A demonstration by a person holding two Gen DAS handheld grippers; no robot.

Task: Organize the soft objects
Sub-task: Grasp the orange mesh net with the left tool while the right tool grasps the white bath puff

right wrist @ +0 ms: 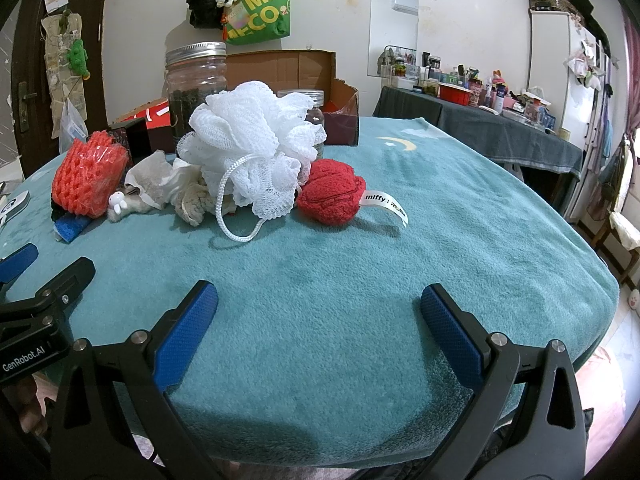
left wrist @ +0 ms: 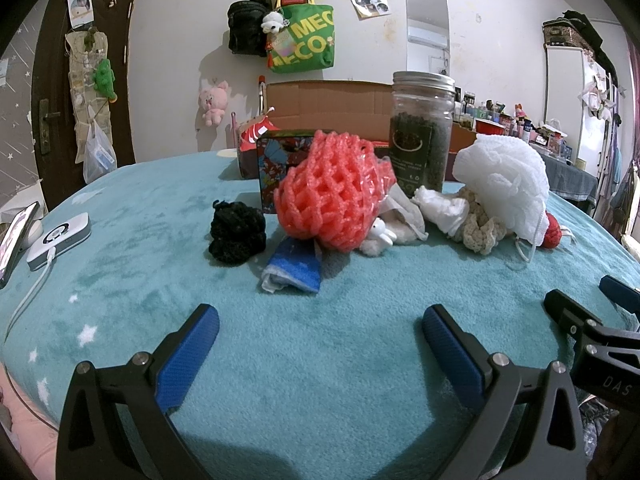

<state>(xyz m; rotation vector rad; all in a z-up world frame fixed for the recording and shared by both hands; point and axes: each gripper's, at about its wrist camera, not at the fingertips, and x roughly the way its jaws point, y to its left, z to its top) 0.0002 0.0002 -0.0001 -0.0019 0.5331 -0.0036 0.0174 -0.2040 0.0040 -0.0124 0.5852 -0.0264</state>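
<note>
Left wrist view: left tongs (left wrist: pixel 320 344) spread, empty, short of the soft pile on the teal bench (left wrist: pixel 340 380); pink foam net (left wrist: pixel 332 192) leans against a tin (left wrist: pixel 276 160) beside the glass jar (left wrist: pixel 422 128), which a careless pull could topple. Right wrist view: right tongs (right wrist: pixel 320 328) spread, empty; white mesh puff (right wrist: pixel 256 140) overlaps the red plush (right wrist: pixel 332 192), so its cord loop (right wrist: pixel 232 204) may snag neighbours.

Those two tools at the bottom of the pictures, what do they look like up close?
Each is a black frame ending in two angled fingers faced with textured blue pads, fixed by round silver bolts. The left tool and right tool look identical. One body reads "GenRobot.AI" in white; the other shows "DAS". No sleeves or tool cables show.
</note>
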